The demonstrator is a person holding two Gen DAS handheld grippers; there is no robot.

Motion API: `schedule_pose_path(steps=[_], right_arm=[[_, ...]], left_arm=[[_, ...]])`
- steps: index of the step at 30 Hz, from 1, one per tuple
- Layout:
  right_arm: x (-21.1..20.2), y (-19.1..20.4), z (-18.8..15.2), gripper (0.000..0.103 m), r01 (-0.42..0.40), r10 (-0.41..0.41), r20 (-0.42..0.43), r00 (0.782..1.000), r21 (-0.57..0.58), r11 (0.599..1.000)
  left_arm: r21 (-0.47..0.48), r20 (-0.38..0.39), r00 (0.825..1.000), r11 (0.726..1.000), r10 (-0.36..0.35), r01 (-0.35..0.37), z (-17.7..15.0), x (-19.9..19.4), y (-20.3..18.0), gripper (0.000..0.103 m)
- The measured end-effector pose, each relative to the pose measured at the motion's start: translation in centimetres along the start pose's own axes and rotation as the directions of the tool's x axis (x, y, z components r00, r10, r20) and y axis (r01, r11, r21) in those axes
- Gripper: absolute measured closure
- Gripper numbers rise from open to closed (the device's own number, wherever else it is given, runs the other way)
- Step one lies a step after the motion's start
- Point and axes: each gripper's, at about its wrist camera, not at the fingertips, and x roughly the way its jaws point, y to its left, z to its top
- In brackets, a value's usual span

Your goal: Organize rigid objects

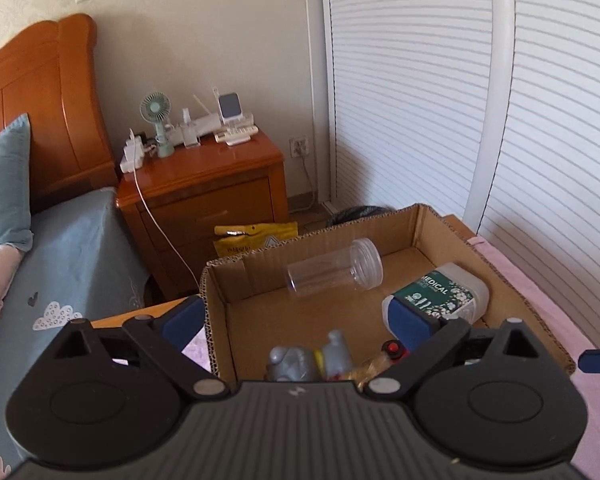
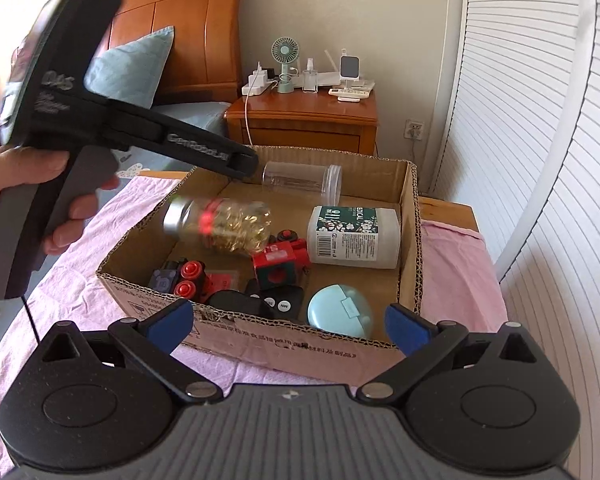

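The right gripper [image 2: 290,322] has its 2 blue pads wide apart, holding nothing, just in front of the cardboard box [image 2: 300,354]. The left gripper [image 1: 298,316] is wide apart too. A blurry gold jar [image 2: 220,226] is above the toys inside the box.

Background stuff I'm seeing from here: an orange wooden nightstand [image 2: 300,118] is sitting against the wall next to the bed's headboard [image 1: 40,96]. A little green desk fan [image 1: 156,120] is standing on top of it, along with a white power strip [image 2: 256,84] that's trailing a white cable [image 1: 160,228] down the front. A blue pillow [image 1: 4,188] is leaning on the headboard. White slatted doors [image 1: 412,92] are filling the right side, and a yellow bag [image 1: 252,238] is slumping on the floor.
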Motion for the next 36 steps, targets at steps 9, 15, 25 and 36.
schedule_pose_path(steps=[9,15,25,36], right_arm=[[-2.1,1.0,-0.9,0.0,0.082,-0.08,-0.048,0.996,0.045,0.996],[-3.4,1.6,-2.6,0.0,0.148,-0.137,-0.106,0.985,0.101,0.984],[-5.9,2.0,-4.4,0.0,0.184,-0.168,-0.107,0.98,0.17,0.968],[-7.0,1.8,-4.4,0.0,0.204,-0.193,-0.078,0.978,0.175,0.963]], left_arm=[[-0.079,-0.027,0.997,0.994,0.07,-0.072,-4.1,-8.0,0.0,0.003],[-0.117,-0.108,0.986,0.983,0.128,-0.14,-8.2,-11.0,-1.1,0.003],[-0.099,-0.128,0.974,0.975,0.186,-0.199,-10.3,-13.8,-3.2,0.003],[-0.121,-0.123,0.978,0.975,0.171,-0.185,-10.1,-14.8,-3.9,0.003]])
